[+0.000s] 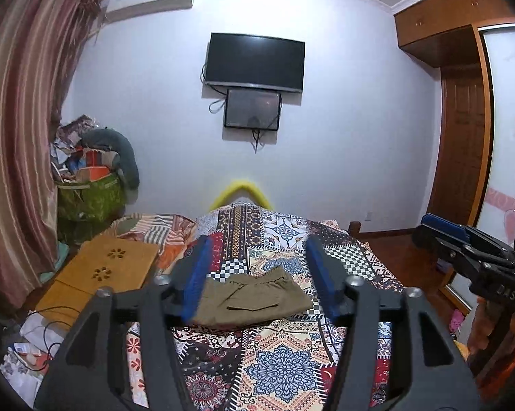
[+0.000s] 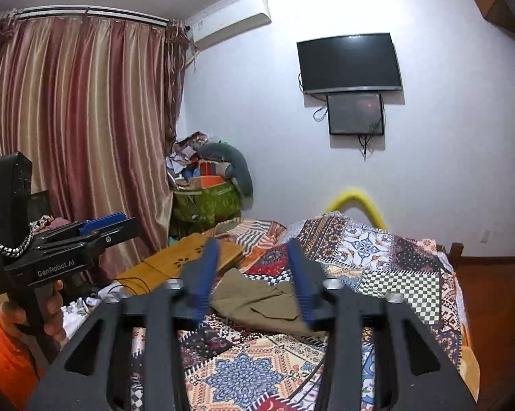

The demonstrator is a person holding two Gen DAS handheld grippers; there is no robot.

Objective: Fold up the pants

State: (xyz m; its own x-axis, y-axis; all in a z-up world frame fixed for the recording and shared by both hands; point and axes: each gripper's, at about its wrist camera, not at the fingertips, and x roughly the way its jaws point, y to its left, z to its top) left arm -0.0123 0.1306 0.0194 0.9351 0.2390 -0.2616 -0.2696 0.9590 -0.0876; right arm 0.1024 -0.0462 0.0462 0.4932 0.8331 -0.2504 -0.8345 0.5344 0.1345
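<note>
Olive-green pants [image 1: 254,299] lie folded into a compact rectangle on the patterned bedspread [image 1: 285,352], pocket flap facing up. They also show in the right wrist view [image 2: 262,303]. My left gripper [image 1: 259,257] is open and empty, held above the bed with the pants seen between its blue fingers [image 1: 197,277]. My right gripper [image 2: 254,258] is open and empty, also above the pants. Each gripper shows at the edge of the other's view, the right gripper [image 1: 439,229] and the left gripper [image 2: 103,222]. Neither touches the cloth.
A wooden lap tray [image 1: 103,274] lies on the bed to the left. A green bag of clutter [image 1: 89,198] stands by the curtain [image 1: 21,137]. A TV [image 1: 254,61] hangs on the far wall. A wardrobe [image 1: 463,137] is at the right.
</note>
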